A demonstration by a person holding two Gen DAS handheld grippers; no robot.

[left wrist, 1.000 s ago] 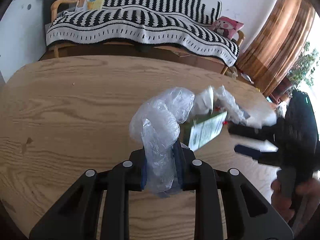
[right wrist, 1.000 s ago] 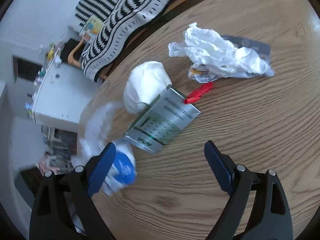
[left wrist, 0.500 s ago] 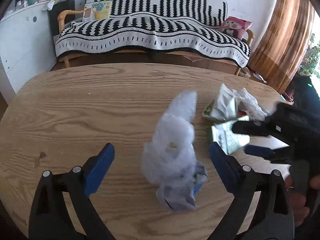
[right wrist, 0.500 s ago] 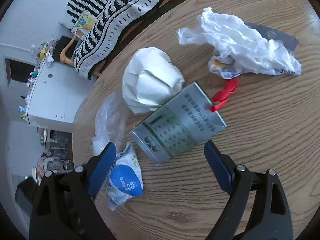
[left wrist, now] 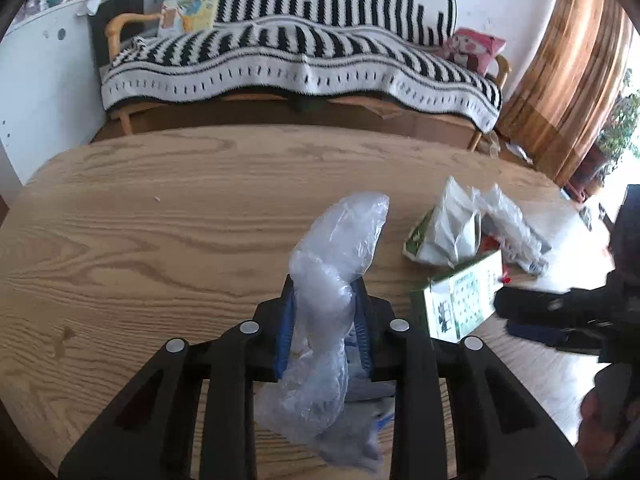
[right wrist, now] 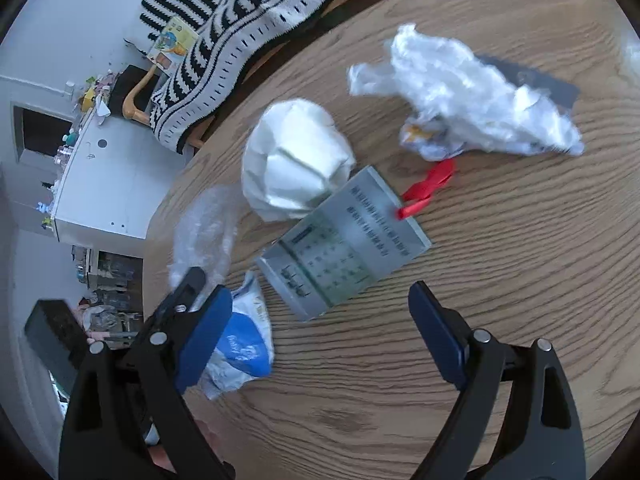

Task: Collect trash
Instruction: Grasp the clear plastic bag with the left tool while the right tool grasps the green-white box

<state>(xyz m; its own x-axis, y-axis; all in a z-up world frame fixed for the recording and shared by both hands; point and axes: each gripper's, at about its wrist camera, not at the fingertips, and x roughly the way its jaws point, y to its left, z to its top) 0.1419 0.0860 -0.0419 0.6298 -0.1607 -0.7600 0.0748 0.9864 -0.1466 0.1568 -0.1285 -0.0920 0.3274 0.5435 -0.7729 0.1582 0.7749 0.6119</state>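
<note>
My left gripper (left wrist: 324, 292) has its jaws closing, and the blue pads press on a crumpled clear plastic bag (left wrist: 340, 240) that stands up from the wooden table (left wrist: 160, 220). A blue-and-white wrapper (right wrist: 240, 348) lies just under that bag. My right gripper (right wrist: 318, 298) is open above the table with nothing between its fingers. Just ahead of it lies a flattened grey-green carton (right wrist: 344, 240). Beyond the carton are a white crumpled paper bag (right wrist: 296, 164), a red scrap (right wrist: 428, 186) and white crumpled plastic (right wrist: 472, 96). The right gripper (left wrist: 532, 316) also shows at the right edge of the left wrist view.
A sofa with a black-and-white striped blanket (left wrist: 300, 64) stands behind the table's far edge. A white cabinet (left wrist: 40, 60) is at the left and a brown curtain (left wrist: 572, 60) at the right. A dark flat sheet (right wrist: 532, 80) lies under the white plastic.
The left jaws held the clear bag, opened wide and let it stand on the table, then came back together on it. The right gripper stayed open and barely moved.
</note>
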